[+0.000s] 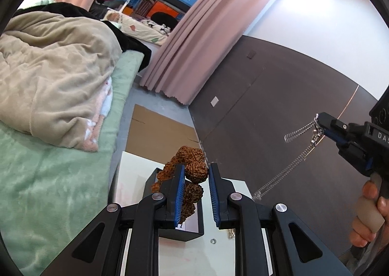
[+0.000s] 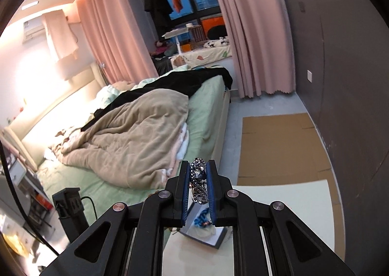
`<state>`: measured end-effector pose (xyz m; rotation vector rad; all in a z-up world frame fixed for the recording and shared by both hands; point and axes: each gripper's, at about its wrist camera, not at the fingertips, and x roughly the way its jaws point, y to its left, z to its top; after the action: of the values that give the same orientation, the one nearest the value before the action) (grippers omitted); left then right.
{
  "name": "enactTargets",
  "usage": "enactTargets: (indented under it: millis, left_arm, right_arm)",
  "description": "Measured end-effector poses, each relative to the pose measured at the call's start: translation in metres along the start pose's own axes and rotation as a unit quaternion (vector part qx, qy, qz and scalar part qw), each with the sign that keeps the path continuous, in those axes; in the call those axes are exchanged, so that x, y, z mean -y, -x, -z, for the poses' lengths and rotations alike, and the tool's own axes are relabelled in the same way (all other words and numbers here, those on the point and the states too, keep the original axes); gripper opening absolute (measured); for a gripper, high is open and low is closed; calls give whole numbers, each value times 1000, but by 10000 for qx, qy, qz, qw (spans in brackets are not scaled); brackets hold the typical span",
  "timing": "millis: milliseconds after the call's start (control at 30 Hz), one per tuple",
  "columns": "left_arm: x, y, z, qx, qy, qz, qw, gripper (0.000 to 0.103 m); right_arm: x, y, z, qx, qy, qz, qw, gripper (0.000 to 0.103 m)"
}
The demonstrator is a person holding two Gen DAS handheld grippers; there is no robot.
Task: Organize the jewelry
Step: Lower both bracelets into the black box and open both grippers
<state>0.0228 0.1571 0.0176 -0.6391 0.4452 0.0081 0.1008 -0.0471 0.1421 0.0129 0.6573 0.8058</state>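
While both pieces hung clear of the white worktop point(image 1: 136, 166), each was at risk of slipping. The left gripper point(image 1: 195, 173) had its blue-padded fingers point(image 1: 180, 186) nearly together, pinching a bracelet of large, wrinkled brown seed beads point(image 1: 192, 166); only one or two beads sat between the pads, and the rest draped over the left finger and dangled above the open black box point(image 1: 194, 229). Because the beads were round and hard, I judged that a tilt or jolt could roll them out of the pinch, dropping the strand beside the box rather than into it.

The right gripper point(image 2: 198, 173) had its fingers pressed on a bunched silver chain necklace point(image 2: 198, 176), held high in the air. In the left wrist view its long strands point(image 1: 289, 166) trailed down toward the worktop, where the lower end seemed to rest. A further lift might drag that end, snag it on the left gripper or the box's edge, or tangle the strands. A small ring point(image 1: 213, 241) on the worktop could also be swept off by the swinging chain.
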Motion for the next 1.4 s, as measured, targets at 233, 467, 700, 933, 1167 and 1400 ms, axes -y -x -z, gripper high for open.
enactTargets:
  millis: [233,467,700,933,1167,1400]
  left_arm:
    - [-7,5,-4,59,49,-44,10000,20]
    - [-10,4,-5,63,69,-76,9999,20]
    - [-11,-4,-4,-35,43,-171,9998,20]
    - [9,-24,7,-242,-203,-200,9993,20]
    - [19,-48,16,-421,-358,-364,9978,20]
    - [24,-72,28,-678,-746,-823,9915,21]
  right_arm:
    - [-5,-22,0,-95,-4,-86,9999,14]
    - [1,-61,21,-384,-135,-234,9989,15]
    - [24,-109,62,-951,-356,-286,9944,34]
    - [74,-82,93,-765,-1010,-245,9916,52]
    - [108,-41,113,-586,-1453,-128,9876,52]
    - [142,-16,130,-555,-1889,9,9804,52]
